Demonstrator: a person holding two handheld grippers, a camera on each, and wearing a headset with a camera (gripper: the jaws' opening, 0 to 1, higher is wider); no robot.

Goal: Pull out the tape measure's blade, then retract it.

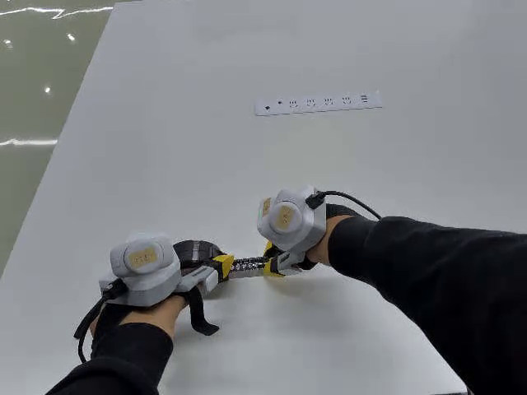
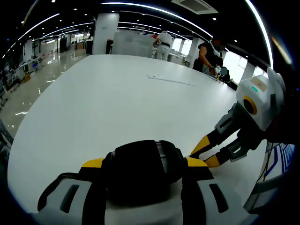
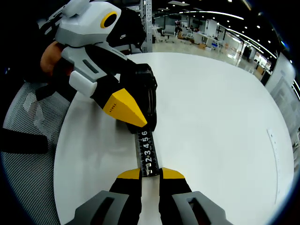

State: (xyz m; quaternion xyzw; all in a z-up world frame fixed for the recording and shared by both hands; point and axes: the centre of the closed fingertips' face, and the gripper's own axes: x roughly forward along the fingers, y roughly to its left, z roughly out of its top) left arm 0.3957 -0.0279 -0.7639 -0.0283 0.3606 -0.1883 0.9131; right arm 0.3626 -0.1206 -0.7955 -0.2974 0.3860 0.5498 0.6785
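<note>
A black tape measure (image 1: 198,252) lies on the white table (image 1: 247,164), clamped between the yellow-tipped jaws of my left gripper (image 1: 216,268). In the left gripper view its case (image 2: 143,169) sits between the fingers (image 2: 93,163). A short length of blade (image 3: 145,152) with black numbers runs out of the case (image 3: 145,101). My right gripper (image 3: 151,174) is shut on the blade's end. In the head view the right gripper (image 1: 276,265) sits just right of the blade (image 1: 247,265), close to the left one. The right gripper (image 2: 211,154) also appears in the left gripper view.
A white power strip (image 1: 318,103) lies farther back on the table. The table's left edge (image 1: 49,164) borders a glossy floor. A black wrist strap (image 1: 198,317) trails from the tape measure. People stand beyond the far edge (image 2: 206,54).
</note>
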